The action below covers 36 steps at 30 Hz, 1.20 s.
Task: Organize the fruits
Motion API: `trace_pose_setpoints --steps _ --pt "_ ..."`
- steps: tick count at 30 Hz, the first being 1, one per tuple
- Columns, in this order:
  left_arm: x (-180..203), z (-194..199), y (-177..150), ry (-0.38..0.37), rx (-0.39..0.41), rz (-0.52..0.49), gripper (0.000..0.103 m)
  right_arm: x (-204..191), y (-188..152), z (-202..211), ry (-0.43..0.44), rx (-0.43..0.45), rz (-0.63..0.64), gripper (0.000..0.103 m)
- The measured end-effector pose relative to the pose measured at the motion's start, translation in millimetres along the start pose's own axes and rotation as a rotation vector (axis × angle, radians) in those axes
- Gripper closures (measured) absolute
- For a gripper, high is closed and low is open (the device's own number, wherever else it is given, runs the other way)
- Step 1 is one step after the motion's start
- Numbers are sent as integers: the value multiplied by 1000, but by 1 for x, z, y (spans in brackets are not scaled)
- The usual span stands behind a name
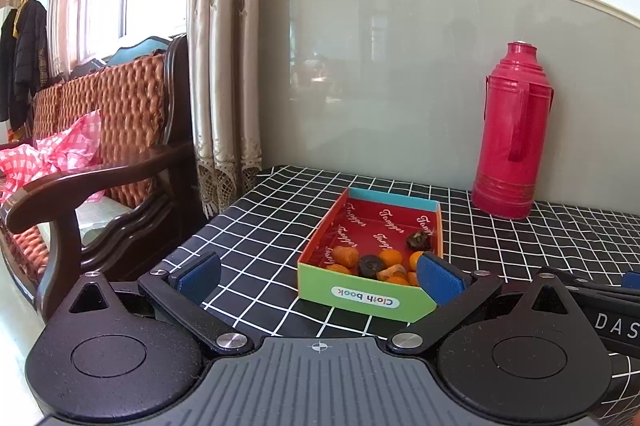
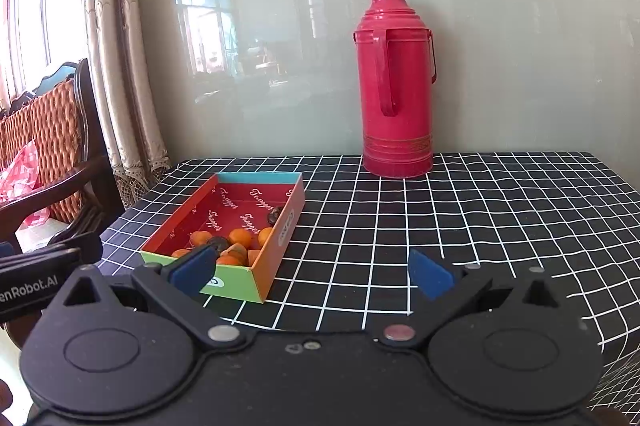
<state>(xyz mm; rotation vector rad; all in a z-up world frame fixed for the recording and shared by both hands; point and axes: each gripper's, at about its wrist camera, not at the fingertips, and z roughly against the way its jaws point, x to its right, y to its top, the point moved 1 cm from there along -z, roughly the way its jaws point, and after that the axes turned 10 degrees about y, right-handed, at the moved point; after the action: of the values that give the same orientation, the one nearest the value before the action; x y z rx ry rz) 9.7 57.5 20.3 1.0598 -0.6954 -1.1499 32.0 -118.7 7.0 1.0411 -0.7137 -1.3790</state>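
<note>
- We worked at a table (image 2: 480,210) covered with a black cloth ruled in white squares, pushed against a pale wall with a glossy lower panel and a moulding along its top.
- To the left we saw a long beige curtain (image 1: 224,66), a bright window, and a dark wooden armchair (image 1: 120,130) with a woven orange back; a pink checked cloth (image 1: 60,150) lay crumpled on its seat.
- A tall red thermos flask (image 2: 398,82) stood upright at the back of the table, close to the wall, well apart from the box.
- The shallow cardboard box (image 1: 360,296) sat open on the cloth, with a green near wall labelled "Cloth book", an orange side wall and a red printed floor.
- Inside it we found the fruits gathered at the near end: several small orange fruits (image 1: 390,258) packed together, with a dark, shrivelled fruit (image 1: 370,265) among them and a second dark fruit (image 1: 418,240) a little farther back by the right wall.
- Our left gripper (image 1: 318,276) hung just before the near end of the box with its blue-padded fingers spread wide and nothing between them; its right pad overlapped the box's near right corner in the view.
- Our right gripper (image 2: 314,270) hovered to the right of the box, above bare cloth, its fingers likewise spread wide and empty.
- Each gripper's black body showed at the edge of the other's view.
</note>
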Motion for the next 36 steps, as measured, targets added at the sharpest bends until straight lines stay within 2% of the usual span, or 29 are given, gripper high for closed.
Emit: trace_pose_setpoints --steps 36 --pt "5 -6 -1 -15 -13 -16 0 -5 0 0 -14 14 5 6"
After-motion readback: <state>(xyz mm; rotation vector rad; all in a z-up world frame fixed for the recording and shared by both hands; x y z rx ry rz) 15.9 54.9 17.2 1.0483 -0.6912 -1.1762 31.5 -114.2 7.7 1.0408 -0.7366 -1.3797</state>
